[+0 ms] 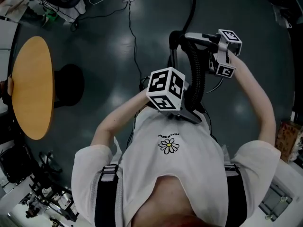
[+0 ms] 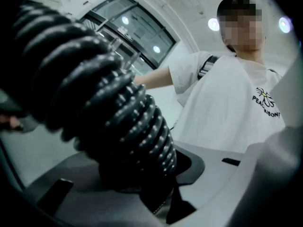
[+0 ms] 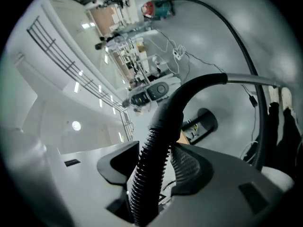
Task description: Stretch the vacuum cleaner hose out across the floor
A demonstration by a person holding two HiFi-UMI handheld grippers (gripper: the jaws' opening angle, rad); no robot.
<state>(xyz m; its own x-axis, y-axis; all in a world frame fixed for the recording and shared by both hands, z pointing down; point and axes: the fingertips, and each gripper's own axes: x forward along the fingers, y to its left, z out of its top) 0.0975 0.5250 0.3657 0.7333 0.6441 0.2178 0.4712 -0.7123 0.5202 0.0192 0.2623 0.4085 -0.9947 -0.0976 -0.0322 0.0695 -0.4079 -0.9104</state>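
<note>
1. the vacuum cleaner hose (image 1: 197, 82) is off the floor (image 1: 104, 51). it is held up in front of the person's chest, its ribbed black length running between the two grippers and not yet laid out.
2. the left gripper (image 2: 156, 174) is clamped on the ribbed part at the near, lower end and points back toward the person (the white shirt fills the view beyond its jaws). that grip likely anchors this end.
3. the right gripper (image 3: 151, 174) is closed on the hose just below its smooth curved end piece (image 3: 189, 91), probably so the stiff end can lead the pull.
4. the two grips sit close together, so the stretch seems hardly begun.
5. a thin cable (image 1: 133, 44) lies on the floor ahead, and a round wooden table (image 1: 31, 86) stands toward the floor's left edge, so the open middle looks the better lane.
</note>
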